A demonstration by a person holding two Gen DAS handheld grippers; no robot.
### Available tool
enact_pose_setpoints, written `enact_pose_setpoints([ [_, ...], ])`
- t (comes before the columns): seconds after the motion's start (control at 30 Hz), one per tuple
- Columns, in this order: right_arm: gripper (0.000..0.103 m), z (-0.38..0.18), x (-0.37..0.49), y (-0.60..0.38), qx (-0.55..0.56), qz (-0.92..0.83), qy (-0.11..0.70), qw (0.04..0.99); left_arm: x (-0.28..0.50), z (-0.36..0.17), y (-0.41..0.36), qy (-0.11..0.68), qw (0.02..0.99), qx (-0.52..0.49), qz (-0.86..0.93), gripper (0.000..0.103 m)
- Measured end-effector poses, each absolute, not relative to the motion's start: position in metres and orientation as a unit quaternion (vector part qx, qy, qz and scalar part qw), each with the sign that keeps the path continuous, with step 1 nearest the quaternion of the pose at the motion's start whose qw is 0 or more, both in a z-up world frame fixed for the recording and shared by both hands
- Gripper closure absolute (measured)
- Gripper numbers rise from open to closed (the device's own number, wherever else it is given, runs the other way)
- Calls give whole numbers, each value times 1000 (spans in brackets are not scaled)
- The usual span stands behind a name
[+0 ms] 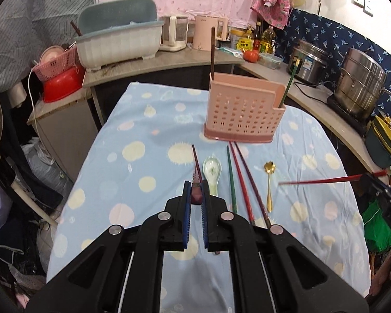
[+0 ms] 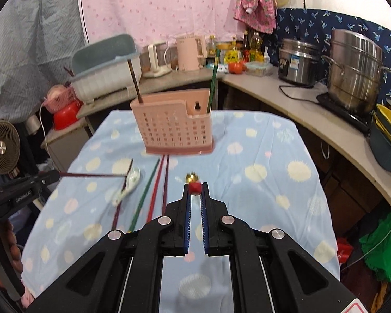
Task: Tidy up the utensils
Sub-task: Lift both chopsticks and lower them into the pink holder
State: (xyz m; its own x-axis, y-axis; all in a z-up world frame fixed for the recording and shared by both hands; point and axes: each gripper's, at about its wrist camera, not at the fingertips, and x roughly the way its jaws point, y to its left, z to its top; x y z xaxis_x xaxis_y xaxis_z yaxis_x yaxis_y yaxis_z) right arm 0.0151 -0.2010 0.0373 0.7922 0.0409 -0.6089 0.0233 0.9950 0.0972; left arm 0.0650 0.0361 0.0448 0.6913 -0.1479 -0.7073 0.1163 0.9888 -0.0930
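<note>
On table, holder: pink basket (image 1: 243,116), light, tippable.
Left claw (image 1: 196,191): clamped on dark chopstick (image 1: 197,163); stiff, slippery.
Right claw (image 2: 195,188): clamped on red chopstick (image 1: 325,180) end.

From the right wrist view, motion blur smears my white ceramic spoon (image 2: 127,185). My right hand-held gripper (image 2: 195,189) hides all but the bowl of the gold spoon (image 2: 192,176). In the left wrist view, my left hand-held gripper (image 1: 196,191) covers the near ends of the chopsticks (image 1: 243,182).
</note>
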Motion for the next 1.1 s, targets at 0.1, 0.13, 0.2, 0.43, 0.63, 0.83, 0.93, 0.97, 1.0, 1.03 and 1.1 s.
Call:
enact_pose_setpoints([
  [0.1,96,51,22,-204,61,9,311,948,72,59,35,376,924,-22,-73,96],
  [0.13,96,55,25,-205,65,12,307,949,75,63,34,373,925,-23,-73,96],
  [0.2,96,63,29,-206,64,12,299,952,79,72,32,367,927,-23,-75,96],
  [0.43,96,83,39,-206,63,14,275,959,94,92,24,356,930,-23,-84,96],
  [0.63,96,100,50,-212,68,17,256,964,107,109,14,343,935,-14,-94,96],
  [0.83,96,114,66,-221,77,15,242,967,122,127,8,323,941,-12,-100,96],
  [0.93,96,119,73,-222,75,14,237,969,128,134,7,316,943,-15,-102,96],
  [0.97,96,121,76,-223,74,14,236,969,130,137,8,314,944,-15,-102,96],
  [1.0,96,122,80,-223,74,14,234,969,133,140,7,311,945,-14,-103,96],
  [1.03,96,124,83,-224,75,15,233,969,137,145,6,307,946,-13,-102,96],
  [1.1,96,131,92,-227,80,18,228,970,144,156,5,297,949,-11,-103,96],
])
